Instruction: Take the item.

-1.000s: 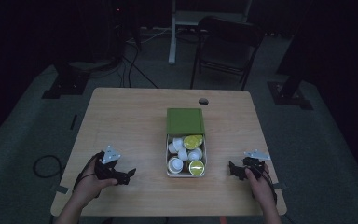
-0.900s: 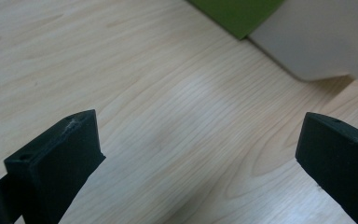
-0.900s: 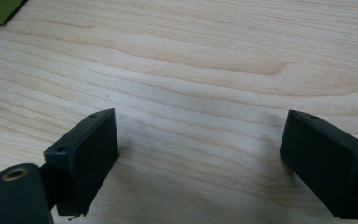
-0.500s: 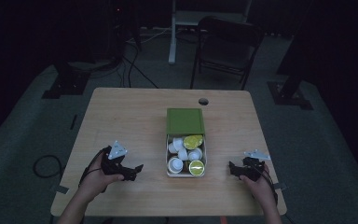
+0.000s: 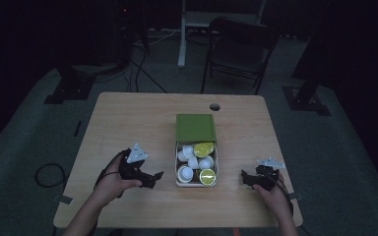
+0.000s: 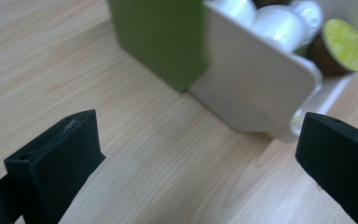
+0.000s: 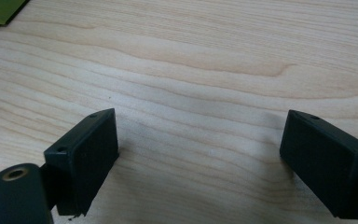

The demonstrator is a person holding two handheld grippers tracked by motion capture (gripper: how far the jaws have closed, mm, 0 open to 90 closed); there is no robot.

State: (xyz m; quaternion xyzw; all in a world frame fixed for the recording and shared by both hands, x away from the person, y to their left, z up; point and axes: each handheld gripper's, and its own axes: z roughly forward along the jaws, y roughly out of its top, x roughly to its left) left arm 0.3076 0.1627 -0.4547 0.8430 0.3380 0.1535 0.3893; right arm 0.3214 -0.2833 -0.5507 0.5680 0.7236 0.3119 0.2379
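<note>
A white box with a green lid slid back sits mid-table, holding several white and yellow-topped capsules. My left gripper is open just left of the box, jaws aimed at its near corner. In the left gripper view the white box, the green lid and a yellow-topped capsule lie ahead between the wide-spread jaws of the left gripper. My right gripper rests open on the table to the right of the box; between the jaws of the right gripper is bare wood.
The wooden table has a round cable hole near its far edge. A chair and stand legs are on the dark floor beyond. Cables lie on the floor to the left.
My left gripper has moved right and slightly forward, toward the box. The right gripper has stayed nearly in place.
</note>
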